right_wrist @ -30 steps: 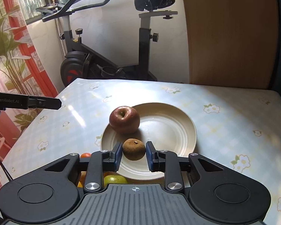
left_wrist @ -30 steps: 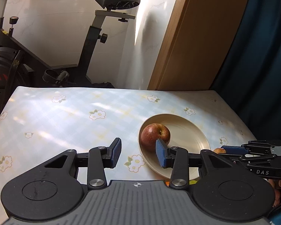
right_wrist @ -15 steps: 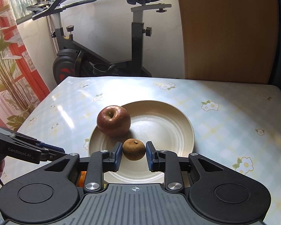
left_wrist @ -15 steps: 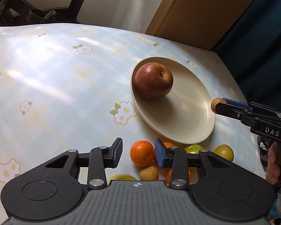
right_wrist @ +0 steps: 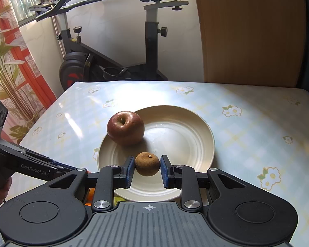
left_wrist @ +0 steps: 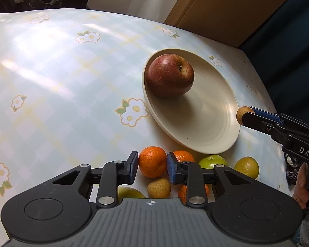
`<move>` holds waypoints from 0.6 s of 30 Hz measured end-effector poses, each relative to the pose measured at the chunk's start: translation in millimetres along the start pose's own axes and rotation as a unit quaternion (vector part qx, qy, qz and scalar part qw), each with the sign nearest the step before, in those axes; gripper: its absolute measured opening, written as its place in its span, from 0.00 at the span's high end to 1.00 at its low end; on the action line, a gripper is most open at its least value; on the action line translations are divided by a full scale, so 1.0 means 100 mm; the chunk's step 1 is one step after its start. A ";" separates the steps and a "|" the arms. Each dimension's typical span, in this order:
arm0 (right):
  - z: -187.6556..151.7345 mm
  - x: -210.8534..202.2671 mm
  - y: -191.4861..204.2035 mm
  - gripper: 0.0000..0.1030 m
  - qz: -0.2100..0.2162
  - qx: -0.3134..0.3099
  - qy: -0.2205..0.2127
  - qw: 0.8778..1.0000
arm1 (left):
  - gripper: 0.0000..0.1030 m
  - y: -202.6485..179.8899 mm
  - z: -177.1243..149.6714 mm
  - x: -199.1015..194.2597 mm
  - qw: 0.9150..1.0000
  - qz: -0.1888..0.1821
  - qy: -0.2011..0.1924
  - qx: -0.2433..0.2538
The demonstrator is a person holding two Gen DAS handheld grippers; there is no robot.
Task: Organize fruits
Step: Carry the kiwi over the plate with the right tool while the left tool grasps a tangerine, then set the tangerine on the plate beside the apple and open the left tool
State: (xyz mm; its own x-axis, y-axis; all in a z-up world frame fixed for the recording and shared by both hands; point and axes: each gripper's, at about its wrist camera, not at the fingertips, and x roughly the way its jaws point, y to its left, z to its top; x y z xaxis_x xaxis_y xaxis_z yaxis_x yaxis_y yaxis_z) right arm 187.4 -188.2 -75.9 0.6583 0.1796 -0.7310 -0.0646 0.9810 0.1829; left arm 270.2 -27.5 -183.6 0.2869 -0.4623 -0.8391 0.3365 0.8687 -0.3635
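- I am watching the left gripper (left_wrist: 152,167) reaching down over the loose fruit at the near edge of the bench (left_wrist: 61,78), which is wearing a pale blue checked cloth printed with white flowers.
- Its jaws are closing on a round orange mandarin (left_wrist: 152,161); the pads are sitting just at its sides, and through the fisheye I cannot be sure they are pressing yet.
- A second mandarin (left_wrist: 183,156), a small bumpy yellow fruit (left_wrist: 159,187), a green fruit (left_wrist: 212,161) and a yellow-green fruit (left_wrist: 247,167) are lying close around it on the cloth.
- The right gripper (right_wrist: 147,167) is hovering over the near rim of the round cream plate (right_wrist: 185,131), its jaws clamped on a small brown rough-skinned round fruit (right_wrist: 147,164).
- A large red apple (right_wrist: 125,127) is sitting on the plate's left side, stem hollow up.
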 end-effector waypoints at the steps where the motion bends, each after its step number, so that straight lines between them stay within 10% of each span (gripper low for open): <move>1: 0.00 0.00 0.00 0.76 0.000 0.000 0.001 1.000 | 0.70 -0.01 0.00 -0.01 1.000 0.006 -0.003 0.003; 18: -0.03 0.20 -0.06 0.76 0.000 -0.013 0.039 0.999 | 0.70 -0.47 0.41 -0.06 0.996 0.017 -0.052 0.071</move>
State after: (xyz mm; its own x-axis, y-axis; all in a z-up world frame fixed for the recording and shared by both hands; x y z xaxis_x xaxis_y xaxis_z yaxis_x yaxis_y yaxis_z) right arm 198.9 -189.8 -93.8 0.5982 0.1831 -0.7801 -0.0844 0.9825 0.1659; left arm 289.1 -72.4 -144.9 0.3900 -0.4548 -0.8006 0.4459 0.8540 -0.2679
